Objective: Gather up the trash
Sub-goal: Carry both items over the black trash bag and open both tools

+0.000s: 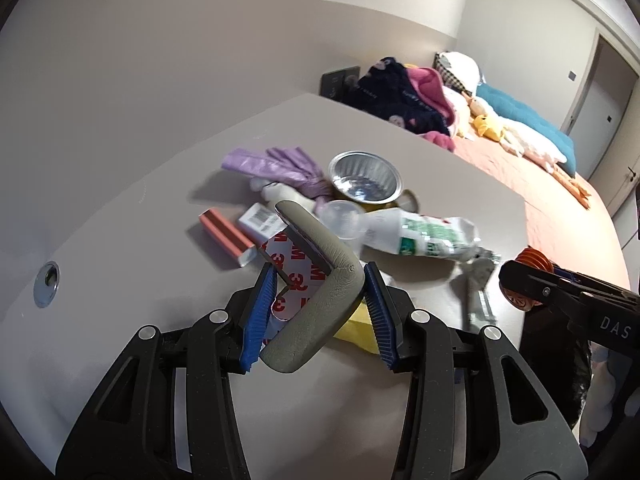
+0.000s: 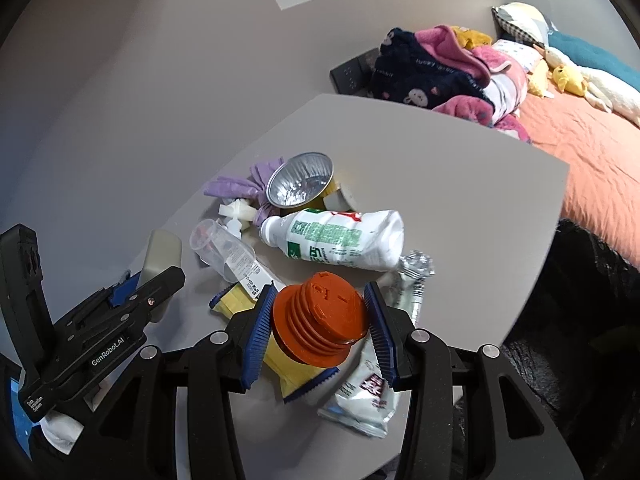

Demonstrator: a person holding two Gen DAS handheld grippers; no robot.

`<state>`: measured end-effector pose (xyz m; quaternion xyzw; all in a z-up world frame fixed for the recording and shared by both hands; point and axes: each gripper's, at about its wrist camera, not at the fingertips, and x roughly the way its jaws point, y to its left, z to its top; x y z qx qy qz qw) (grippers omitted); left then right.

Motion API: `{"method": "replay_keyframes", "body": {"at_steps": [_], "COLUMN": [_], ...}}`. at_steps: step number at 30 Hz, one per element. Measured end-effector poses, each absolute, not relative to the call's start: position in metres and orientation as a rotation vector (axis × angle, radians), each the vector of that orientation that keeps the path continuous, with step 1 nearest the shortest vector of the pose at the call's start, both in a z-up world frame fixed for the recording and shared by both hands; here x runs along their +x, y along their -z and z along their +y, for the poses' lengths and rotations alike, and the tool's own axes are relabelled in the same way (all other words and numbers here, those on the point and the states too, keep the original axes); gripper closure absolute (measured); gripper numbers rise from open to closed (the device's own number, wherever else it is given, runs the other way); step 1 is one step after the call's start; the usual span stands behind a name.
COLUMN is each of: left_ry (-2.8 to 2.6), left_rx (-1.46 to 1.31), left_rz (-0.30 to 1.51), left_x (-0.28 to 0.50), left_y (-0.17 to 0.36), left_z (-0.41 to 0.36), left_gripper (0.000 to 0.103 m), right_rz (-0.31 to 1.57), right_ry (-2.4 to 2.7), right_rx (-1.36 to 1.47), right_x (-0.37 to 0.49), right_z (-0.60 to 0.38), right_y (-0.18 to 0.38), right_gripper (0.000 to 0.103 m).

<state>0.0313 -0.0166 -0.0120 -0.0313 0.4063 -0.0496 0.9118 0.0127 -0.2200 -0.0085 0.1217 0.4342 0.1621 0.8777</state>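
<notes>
- L gripper (image 1: 320, 300), lower centre of left wrist view: blue ribbed pads clamped on a grey-green L-shaped foam corner guard (image 1: 320, 276) w/ strip of white 3M-printed backing (image 1: 294, 272); jaws partly closed, guard held off the table.
- R gripper (image 2: 320, 320), lower centre of right wrist view: jaws abt half closed, pads pressed on both sides of an orange ribbed plastic cap (image 2: 320, 316).
- Grey table (image 2: 460, 200) carried the trash pile, mid-frame in both views.
- Crushed white plastic bottle w/ green label (image 2: 336, 240) lay on its side, just above the cap in frame.
- Silver foil cup (image 2: 300, 178) tilted, upper part of pile; crumpled purple plastic bag (image 2: 240, 186) touching it at its left.
- Clear plastic cup (image 2: 216, 246) on its side, left of bottle.
- Yellow packet (image 2: 236, 300) and white snack wrapper (image 2: 368, 396) on the table under/below R gripper.
- Red-and-white small box (image 1: 226, 236) left of pile in left wrist view.
- Bed w/ orange cover (image 2: 592, 152), clothes and plush toys, upper right.
</notes>
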Motion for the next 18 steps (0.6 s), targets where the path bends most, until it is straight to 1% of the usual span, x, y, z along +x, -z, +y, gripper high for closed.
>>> {"method": "replay_keyframes", "body": {"at_steps": [18], "left_ry": [0.281], "left_rx": [-0.004], "left_rz": [0.789], "left_x": [0.016], "left_y": [-0.010], "left_z": [-0.110], "left_gripper": [0.059], "right_rz": [0.813], "right_ry": [-0.223], "right_rx": [0.305], "right_x": [-0.037], "right_z": [-0.305], "right_y": [-0.021], "right_gripper": [0.056]}}
